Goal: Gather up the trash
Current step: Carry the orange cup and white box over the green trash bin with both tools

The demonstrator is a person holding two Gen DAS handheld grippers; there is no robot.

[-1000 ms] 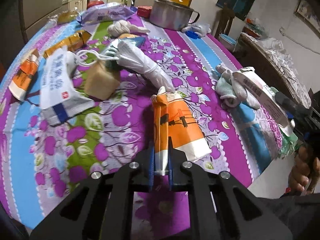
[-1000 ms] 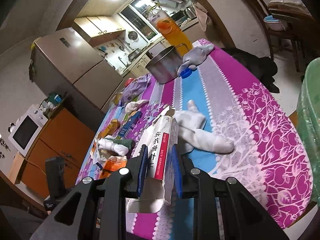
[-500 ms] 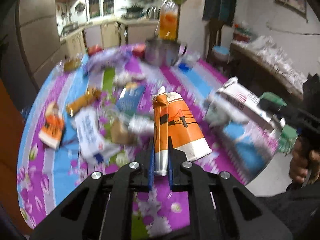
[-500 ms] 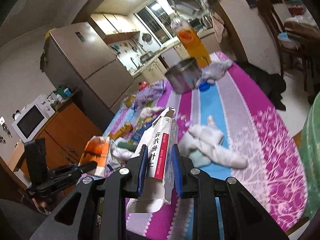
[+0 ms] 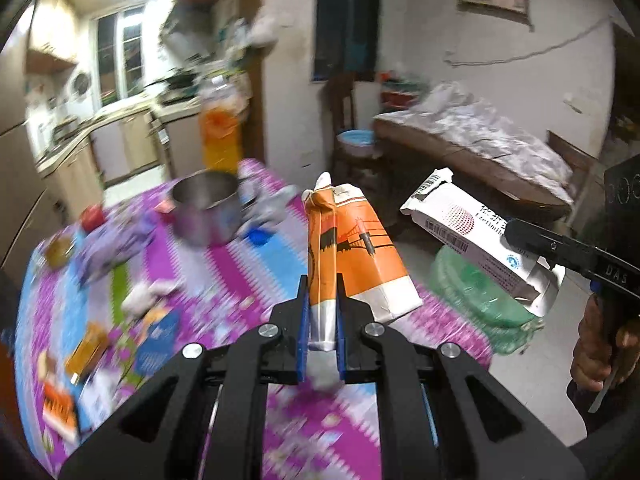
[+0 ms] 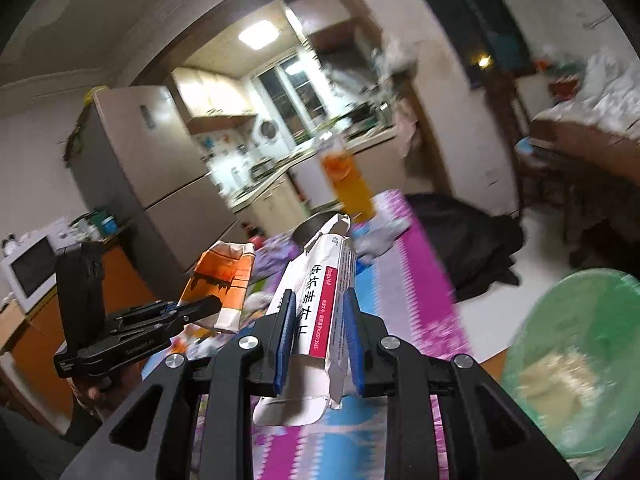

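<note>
My left gripper (image 5: 320, 320) is shut on an orange and white carton (image 5: 352, 252) and holds it up above the table's right side. My right gripper (image 6: 318, 340) is shut on a white box with red print (image 6: 320, 308) and holds it in the air. The white box also shows in the left wrist view (image 5: 472, 236), over a green trash bin (image 5: 476, 296) beside the table. The orange carton shows in the right wrist view (image 6: 222, 280), left of the white box. The bin (image 6: 580, 360) lies low on the right there.
The table with a purple flowered cloth (image 5: 224, 272) carries a steel pot (image 5: 204, 212), an orange juice bottle (image 5: 220, 136), several wrappers and boxes (image 5: 156, 336) and a cloth (image 5: 272, 204). A cluttered side table (image 5: 472, 148) and a chair stand beyond.
Both grippers have risen and swung right with their loads, away from the table top toward the green bin. Both grips are unchanged.
</note>
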